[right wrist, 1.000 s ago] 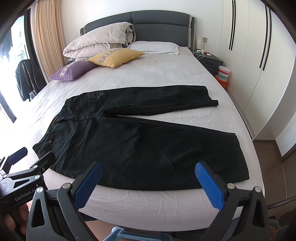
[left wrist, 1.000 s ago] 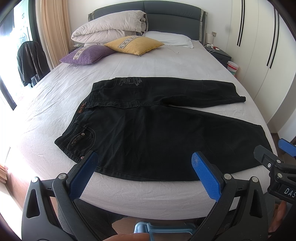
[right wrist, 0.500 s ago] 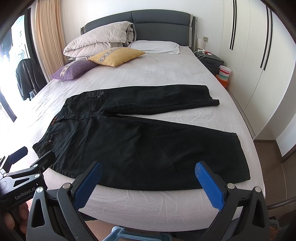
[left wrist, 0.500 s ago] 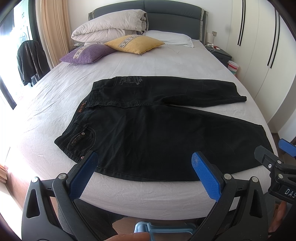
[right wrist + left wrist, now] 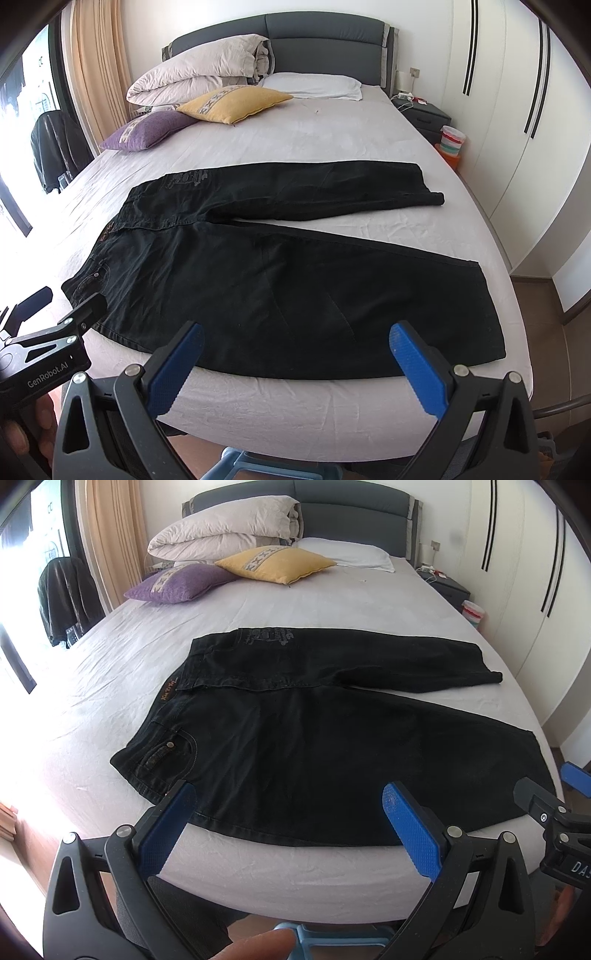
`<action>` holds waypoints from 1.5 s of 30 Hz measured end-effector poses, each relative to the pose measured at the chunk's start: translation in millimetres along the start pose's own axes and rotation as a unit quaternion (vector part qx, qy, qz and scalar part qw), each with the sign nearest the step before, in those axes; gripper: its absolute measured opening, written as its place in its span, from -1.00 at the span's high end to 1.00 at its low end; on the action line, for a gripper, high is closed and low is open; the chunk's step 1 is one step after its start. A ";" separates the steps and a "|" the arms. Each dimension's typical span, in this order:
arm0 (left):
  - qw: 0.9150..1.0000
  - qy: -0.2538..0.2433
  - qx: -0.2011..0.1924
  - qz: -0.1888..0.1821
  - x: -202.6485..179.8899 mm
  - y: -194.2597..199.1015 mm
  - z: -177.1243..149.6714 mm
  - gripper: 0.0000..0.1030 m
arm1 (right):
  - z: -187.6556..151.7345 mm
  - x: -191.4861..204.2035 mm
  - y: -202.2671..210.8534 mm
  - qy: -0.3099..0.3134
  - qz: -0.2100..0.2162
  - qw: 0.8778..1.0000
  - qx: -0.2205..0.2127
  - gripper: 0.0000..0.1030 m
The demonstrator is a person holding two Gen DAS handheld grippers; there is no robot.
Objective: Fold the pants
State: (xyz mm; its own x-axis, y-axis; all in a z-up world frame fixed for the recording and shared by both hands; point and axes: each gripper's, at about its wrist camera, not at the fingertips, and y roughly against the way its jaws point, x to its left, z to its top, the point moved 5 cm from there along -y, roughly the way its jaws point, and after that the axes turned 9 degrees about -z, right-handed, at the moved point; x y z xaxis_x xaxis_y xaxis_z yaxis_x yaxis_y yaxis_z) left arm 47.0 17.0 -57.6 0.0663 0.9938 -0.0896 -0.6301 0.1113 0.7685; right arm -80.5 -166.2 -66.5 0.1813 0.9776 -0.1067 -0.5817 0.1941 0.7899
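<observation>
Black jeans (image 5: 325, 746) lie spread flat on the bed (image 5: 295, 602); left gripper (image 5: 290, 812) and right gripper (image 5: 295, 350) hover with jaws wide apart, empty.

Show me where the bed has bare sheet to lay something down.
Bare sheet lies between the pants and the cushions; a wedge between the legs. The headboard end is crowded: purple cushion, yellow cushion, duvet.

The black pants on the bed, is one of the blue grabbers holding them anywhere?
No. Both the left gripper and the right gripper are open and empty, short of the black denim pants, which lie flat on the white-sheeted bed.
</observation>
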 end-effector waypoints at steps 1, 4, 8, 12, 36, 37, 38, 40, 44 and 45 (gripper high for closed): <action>1.000 -0.002 -0.002 0.000 -0.2 -1.8 0.1 -1.00 | 0.6 -0.1 -1.7 0.001 0.002 1.000 0.002 -1.00; 1.000 -0.026 -0.014 -0.002 -2.2 -5.7 -2.9 -1.00 | 3.7 -0.4 -8.6 0.008 0.010 1.000 0.004 -1.00; 0.997 -0.058 0.022 -0.054 1.4 -25.1 -9.2 -1.00 | 16.9 -2.2 -20.1 0.023 0.045 0.999 0.002 -1.00; 0.993 -0.049 0.044 -0.093 25.5 -48.5 2.4 -1.00 | 40.2 -2.6 -33.9 0.054 0.093 0.994 -0.006 -1.00; 0.923 -0.311 0.211 -0.082 173.9 -381.2 284.9 -0.66 | 167.6 7.8 -207.1 0.205 0.292 0.934 0.034 -0.94; 0.922 -0.310 0.217 -0.085 175.2 -388.2 287.6 -0.66 | 169.0 9.5 -212.7 0.209 0.294 0.932 0.037 -0.94; 0.922 -0.303 0.223 -0.089 179.2 -396.4 288.3 -0.66 | 169.2 9.8 -217.5 0.212 0.297 0.930 0.039 -0.94; 0.924 -0.286 0.233 -0.100 183.5 -408.5 292.1 -0.66 | 170.8 13.0 -223.2 0.217 0.303 0.927 0.038 -0.94; 0.916 -0.283 0.258 -0.120 181.1 -427.8 288.1 -0.54 | 174.5 17.0 -229.0 0.220 0.323 0.920 0.033 -0.94; 0.915 -0.283 0.261 -0.120 181.1 -430.9 288.4 -0.53 | 175.6 17.1 -230.2 0.221 0.325 0.919 0.034 -0.94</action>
State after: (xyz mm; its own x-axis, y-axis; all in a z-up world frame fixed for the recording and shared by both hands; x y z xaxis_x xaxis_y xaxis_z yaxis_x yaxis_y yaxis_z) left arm 553.6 150.6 -222.2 0.6374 0.7676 -0.0673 -0.0991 0.1683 0.9807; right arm 195.7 -208.4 -144.2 -0.5361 0.8253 0.1776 -0.3999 -0.4336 0.8075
